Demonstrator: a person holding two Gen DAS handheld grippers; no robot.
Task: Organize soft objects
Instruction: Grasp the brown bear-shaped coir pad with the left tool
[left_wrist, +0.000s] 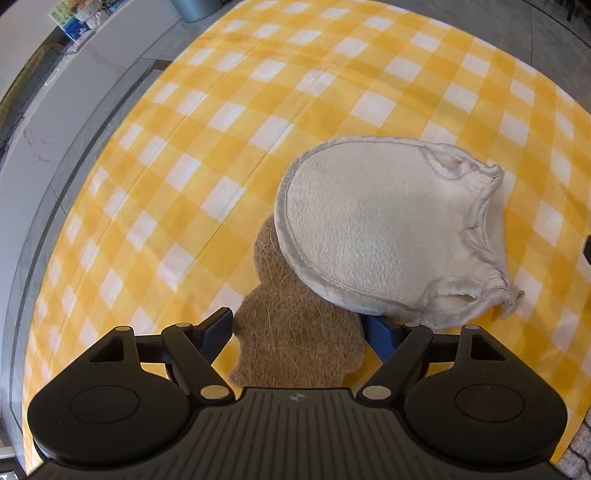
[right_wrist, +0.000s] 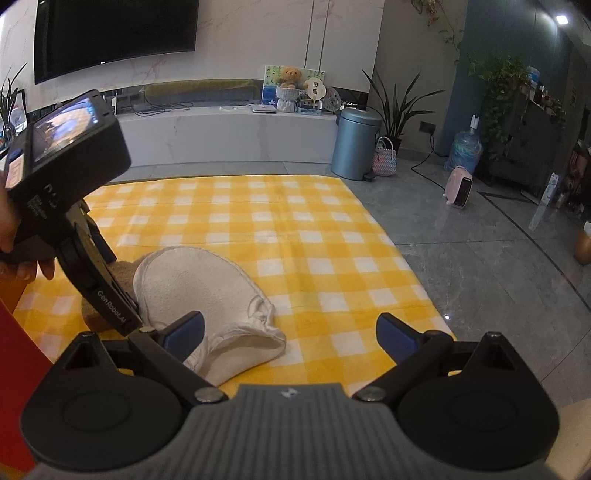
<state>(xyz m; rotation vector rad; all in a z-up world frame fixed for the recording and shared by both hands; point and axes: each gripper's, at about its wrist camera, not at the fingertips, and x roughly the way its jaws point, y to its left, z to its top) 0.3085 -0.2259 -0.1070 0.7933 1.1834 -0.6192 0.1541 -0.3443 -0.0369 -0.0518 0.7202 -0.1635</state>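
A cream fleece mitt (left_wrist: 388, 229) with a satin-trimmed edge lies flat on the yellow-and-white checked cloth (left_wrist: 229, 122), its gathered opening turned toward the right in the left wrist view. It overlaps one end of a brown, coarse-fibred pad (left_wrist: 295, 332) that lies on the same cloth. The left gripper (left_wrist: 299, 332) hangs low over this pad, fingers spread apart to either side of it, not pinching; whether the blue pads touch the fibres cannot be told. The right gripper (right_wrist: 290, 332) sits above the cloth just beside the mitt's opening, fingers wide apart and holding nothing. Beyond the cloth are grey floor tiles (right_wrist: 480, 258) and a blue-grey bin (right_wrist: 354, 147).
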